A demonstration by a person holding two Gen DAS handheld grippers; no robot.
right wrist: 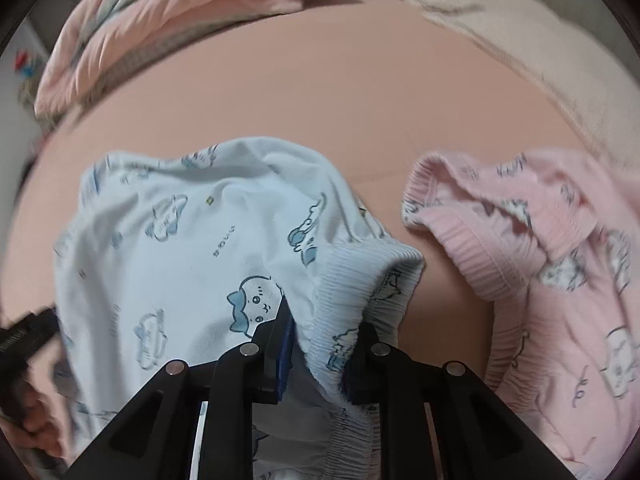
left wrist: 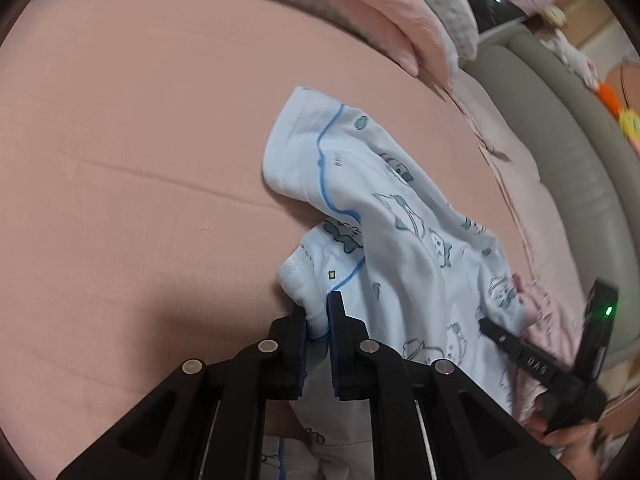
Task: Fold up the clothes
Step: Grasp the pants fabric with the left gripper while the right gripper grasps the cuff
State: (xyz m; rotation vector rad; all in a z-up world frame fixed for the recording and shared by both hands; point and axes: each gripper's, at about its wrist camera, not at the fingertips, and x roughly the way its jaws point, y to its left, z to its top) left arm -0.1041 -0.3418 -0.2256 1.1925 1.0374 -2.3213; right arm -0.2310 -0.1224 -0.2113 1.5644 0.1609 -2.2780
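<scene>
Your left gripper (left wrist: 318, 312) pinches the blue garment (left wrist: 400, 232) by a hem, jaws nearly closed, at lower centre. Your right gripper (right wrist: 320, 340) clamps its ribbed waistband (right wrist: 352, 276), jaws partly open around the bunched cloth. A pink garment (right wrist: 560, 280) lies right, on the pink sheet (right wrist: 320, 80).

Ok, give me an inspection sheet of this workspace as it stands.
Surface: pink bed sheet, mostly bare.
Job's things: light blue printed garment, crumpled, lifted at two edges; pink printed garment, heaped beside it.
Clutter: folded pink bedding at the far edge.
Grippers: left gripper shut on a blue garment edge; right gripper clamps its ribbed waistband.
Cables: nothing seen.
Surroundings: grey padded bed frame, toys beyond.
</scene>
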